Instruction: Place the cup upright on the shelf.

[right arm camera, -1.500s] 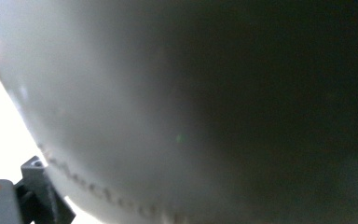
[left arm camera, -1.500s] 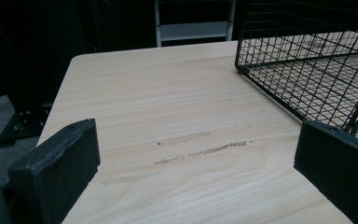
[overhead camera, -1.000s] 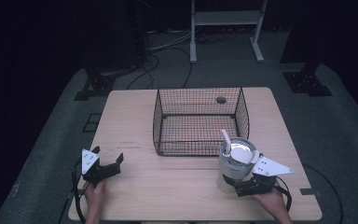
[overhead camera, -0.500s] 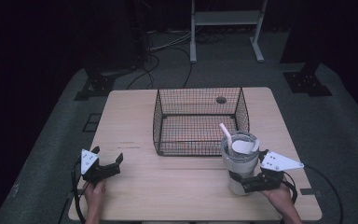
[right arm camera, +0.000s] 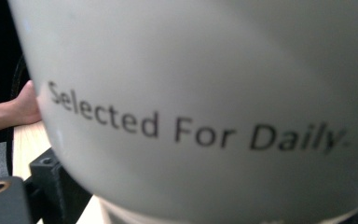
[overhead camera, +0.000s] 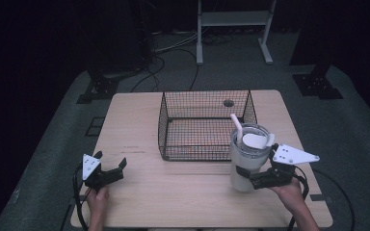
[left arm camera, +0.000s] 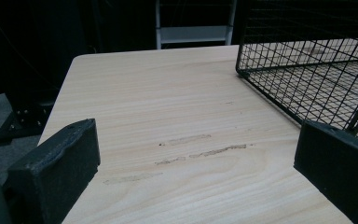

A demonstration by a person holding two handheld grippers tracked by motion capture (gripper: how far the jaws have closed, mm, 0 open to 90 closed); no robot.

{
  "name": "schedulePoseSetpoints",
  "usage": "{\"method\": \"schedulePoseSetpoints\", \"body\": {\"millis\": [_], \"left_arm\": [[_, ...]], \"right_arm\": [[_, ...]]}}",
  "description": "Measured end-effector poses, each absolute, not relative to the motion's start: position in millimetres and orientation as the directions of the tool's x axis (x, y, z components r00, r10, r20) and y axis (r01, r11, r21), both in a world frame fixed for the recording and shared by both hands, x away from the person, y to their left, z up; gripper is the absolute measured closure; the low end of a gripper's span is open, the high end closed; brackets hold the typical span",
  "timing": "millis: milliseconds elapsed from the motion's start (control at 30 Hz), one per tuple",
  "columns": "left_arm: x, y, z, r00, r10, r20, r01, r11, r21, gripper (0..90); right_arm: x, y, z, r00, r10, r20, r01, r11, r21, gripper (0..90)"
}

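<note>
Gripping the white tumbler [overhead camera: 248, 159] low on its body, your right gripper [overhead camera: 253, 179] has its black jaws closed against the cup's sides near the front right part of the wooden table [overhead camera: 183, 192], with your right hand [overhead camera: 289, 190] behind it and the grey three-cornered plate standing above the jaws. From the right gripper view the tumbler's pale wall [right arm camera: 200, 107] sits right up against the camera, printed with the words "Selected For Daily" (the letters are a little blurred), and one jaw edges in at the lower left beneath it. The tumbler stands upright, its lid and white straw [overhead camera: 236, 126] on top, just in front of the near right corner of the black wire basket [overhead camera: 204, 125]; you cannot tell from above whether its base touches the table. Your left gripper [overhead camera: 111, 168] rests near the front left of the table, held by your left hand [overhead camera: 98, 197], its jaws spread wide with nothing between them. Along the left gripper view those two jaws frame bare wood marked with a few faint scuffs [left arm camera: 200, 149], and the basket's mesh corner [left arm camera: 307, 74] rises at the right, close to the right-hand jaw. Beyond the table, cables [overhead camera: 173, 53] lie on the dark floor beside a pale metal stand [overhead camera: 233, 24].
</note>
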State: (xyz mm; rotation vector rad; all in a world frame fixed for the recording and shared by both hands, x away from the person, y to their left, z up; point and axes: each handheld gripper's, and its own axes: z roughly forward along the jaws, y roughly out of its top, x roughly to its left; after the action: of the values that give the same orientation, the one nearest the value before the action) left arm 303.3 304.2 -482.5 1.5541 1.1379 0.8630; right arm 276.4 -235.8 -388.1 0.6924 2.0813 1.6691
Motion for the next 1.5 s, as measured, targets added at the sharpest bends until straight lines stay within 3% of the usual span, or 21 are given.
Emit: {"method": "schedulePoseSetpoints", "body": {"millis": [467, 1000, 1500], "left_arm": [[303.5, 304.8, -482.5, 0.307, 0.952, -0.013, 0.25, -0.068, 0.966, 0.0], [303.7, 306.7, -482.6, 0.306, 0.952, -0.019, 0.245, -0.06, 0.968, 0.0], [303.5, 308.2, -482.6, 0.309, 0.951, -0.027, 0.244, -0.052, 0.968, 0.0]], "right_arm": [[301.1, -202.2, -340.3, -0.861, 0.509, -0.02, 0.085, 0.182, 0.98, 5.5], [341.2, -185.5, -312.8, -0.854, 0.52, 0.001, 0.085, 0.138, 0.987, 5.5], [381.3, -158.7, -297.4, -0.852, 0.523, -0.011, 0.105, 0.192, 0.976, 5.5]]}}
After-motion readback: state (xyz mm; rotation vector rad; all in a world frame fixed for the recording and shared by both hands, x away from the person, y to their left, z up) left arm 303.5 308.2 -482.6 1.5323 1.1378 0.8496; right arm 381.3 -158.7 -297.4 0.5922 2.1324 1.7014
